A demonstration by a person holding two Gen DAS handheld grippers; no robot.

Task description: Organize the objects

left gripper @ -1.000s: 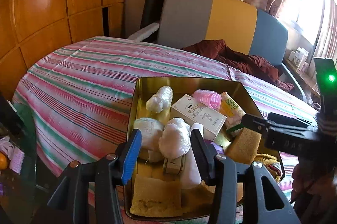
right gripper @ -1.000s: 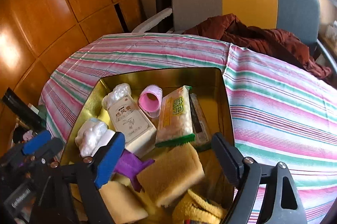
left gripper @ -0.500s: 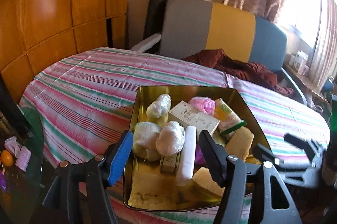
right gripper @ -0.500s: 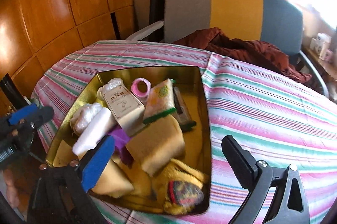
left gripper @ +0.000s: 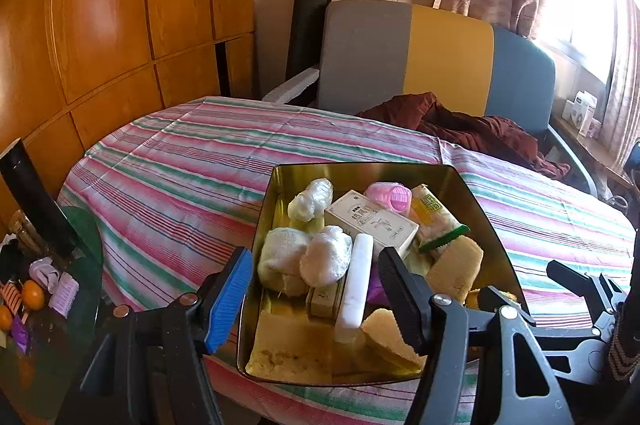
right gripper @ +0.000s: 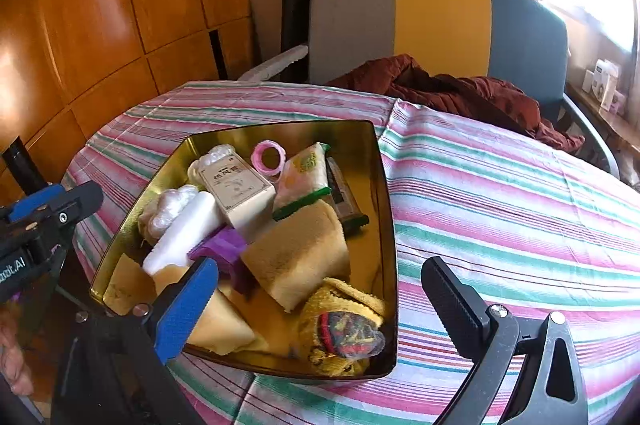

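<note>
Both cameras sit low at the near edge of the striped table (left gripper: pixel 192 161), looking forward across it toward the chair (right gripper: pixel 440 21). The left view stands close behind the gold tin (left gripper: pixel 280 185); the right view looks from further right. Both share the tin (right gripper: pixel 384 193) and chair (left gripper: pixel 448 57).

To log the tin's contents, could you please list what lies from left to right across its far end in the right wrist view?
Plastic-wrapped white bundle → beige carton → pink roller → green-edged snack packet → dark packet.
</note>
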